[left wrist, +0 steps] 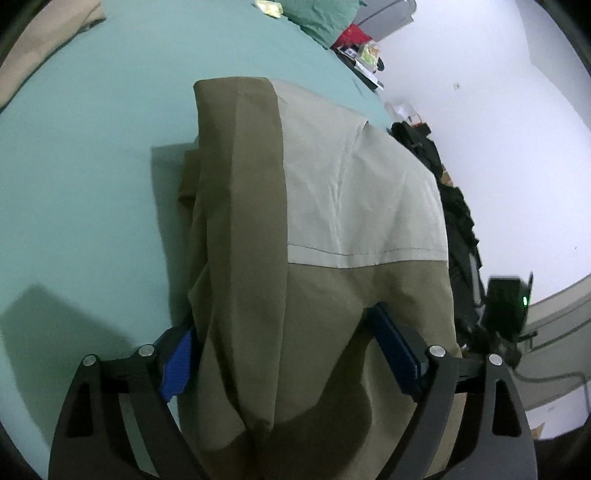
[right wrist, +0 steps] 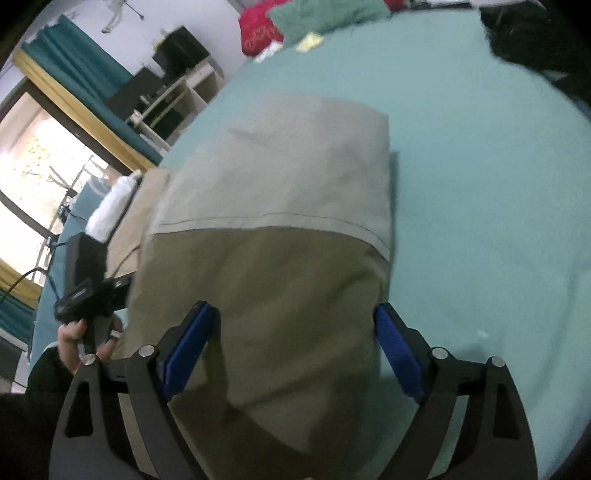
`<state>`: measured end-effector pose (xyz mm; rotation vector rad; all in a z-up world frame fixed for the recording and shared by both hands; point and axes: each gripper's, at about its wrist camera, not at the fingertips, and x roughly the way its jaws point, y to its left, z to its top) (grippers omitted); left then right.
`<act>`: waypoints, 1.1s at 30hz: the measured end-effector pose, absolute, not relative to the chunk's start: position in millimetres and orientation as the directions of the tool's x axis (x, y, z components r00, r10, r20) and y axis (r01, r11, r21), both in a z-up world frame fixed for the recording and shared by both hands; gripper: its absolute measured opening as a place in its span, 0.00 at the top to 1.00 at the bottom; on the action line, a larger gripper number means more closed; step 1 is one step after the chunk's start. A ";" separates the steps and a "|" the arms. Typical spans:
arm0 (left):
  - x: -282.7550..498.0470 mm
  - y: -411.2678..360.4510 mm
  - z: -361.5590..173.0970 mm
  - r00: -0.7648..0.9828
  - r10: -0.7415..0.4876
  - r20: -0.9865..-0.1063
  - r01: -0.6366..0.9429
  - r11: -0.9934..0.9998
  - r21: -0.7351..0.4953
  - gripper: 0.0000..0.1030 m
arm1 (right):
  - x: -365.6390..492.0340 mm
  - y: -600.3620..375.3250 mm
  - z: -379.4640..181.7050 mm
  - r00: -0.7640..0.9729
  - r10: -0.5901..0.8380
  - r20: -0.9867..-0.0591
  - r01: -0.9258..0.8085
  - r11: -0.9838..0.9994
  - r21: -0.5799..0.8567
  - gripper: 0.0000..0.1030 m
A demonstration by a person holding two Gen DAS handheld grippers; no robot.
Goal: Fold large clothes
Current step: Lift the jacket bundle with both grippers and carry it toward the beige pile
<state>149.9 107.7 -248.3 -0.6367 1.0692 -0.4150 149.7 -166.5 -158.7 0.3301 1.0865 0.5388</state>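
Observation:
A large olive-brown garment (left wrist: 258,258) with a pale grey lining panel (left wrist: 354,192) lies folded on a teal bed sheet (left wrist: 92,166). My left gripper (left wrist: 284,350) is open, its blue-padded fingers (left wrist: 177,362) spread on either side of the garment's near end. In the right wrist view the same garment (right wrist: 266,295) with its pale panel (right wrist: 295,177) lies below my right gripper (right wrist: 291,343), which is also open, with its blue fingers (right wrist: 399,354) either side of the cloth. The cloth passes over the gap between the jaws in both views.
A green pillow (right wrist: 325,14) and red cloth (right wrist: 258,26) lie at the bed's far end. Dark clothes (left wrist: 454,206) are heaped at the bed edge by a white wall. A beige cloth (left wrist: 48,40) lies at the far left. Shelves (right wrist: 173,92) and a window (right wrist: 40,162) stand beyond.

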 end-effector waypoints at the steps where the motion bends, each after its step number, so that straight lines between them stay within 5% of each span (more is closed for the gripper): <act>1: 149.1 108.2 -248.0 0.431 -0.589 -0.683 0.013 0.761 -0.648 0.14 | 155.6 -163.4 -163.6 0.358 0.571 -0.739 -0.243 0.821 0.517 0.06; 6: 138.0 118.7 -233.6 0.505 -0.389 -0.771 -0.045 0.879 -0.474 0.15 | 159.6 -162.2 -174.7 0.365 0.600 -0.712 -0.251 0.800 0.545 0.04; 9: 140.5 112.4 -238.8 0.493 -0.386 -0.780 -0.038 0.886 -0.463 0.09 | 153.8 -169.1 -181.5 0.378 0.620 -0.687 -0.250 0.783 0.569 0.04; 12: 150.9 102.8 -237.5 0.475 -0.421 -0.773 -0.027 0.871 -0.491 0.01 | 158.1 -169.4 -183.2 0.367 0.640 -0.675 -0.256 0.767 0.589 0.04; 16: 159.9 94.7 -240.0 0.411 -0.656 -0.633 0.045 0.708 -0.705 0.01 | 158.3 -170.2 -184.6 0.364 0.660 -0.657 -0.267 0.750 0.605 0.04; 23: 162.0 55.8 -241.8 0.369 -0.638 -0.676 0.088 0.748 -0.658 0.01 | 164.4 -177.0 -190.0 0.348 0.666 -0.660 -0.276 0.745 0.607 0.04; 27: 163.6 36.5 -239.2 0.378 -0.547 -0.747 0.091 0.825 -0.558 0.01 | 160.7 -173.9 -191.2 0.348 0.691 -0.633 -0.286 0.722 0.631 0.25; 29: 161.1 32.3 -236.0 0.382 -0.516 -0.767 0.094 0.847 -0.523 0.10 | 154.5 -174.7 -188.6 0.362 0.686 -0.631 -0.287 0.727 0.624 0.37; 33: 148.9 22.2 -221.5 0.425 -0.458 -0.781 0.113 0.883 -0.456 0.45 | 138.4 -164.2 -172.8 0.419 0.642 -0.642 -0.305 0.766 0.566 0.60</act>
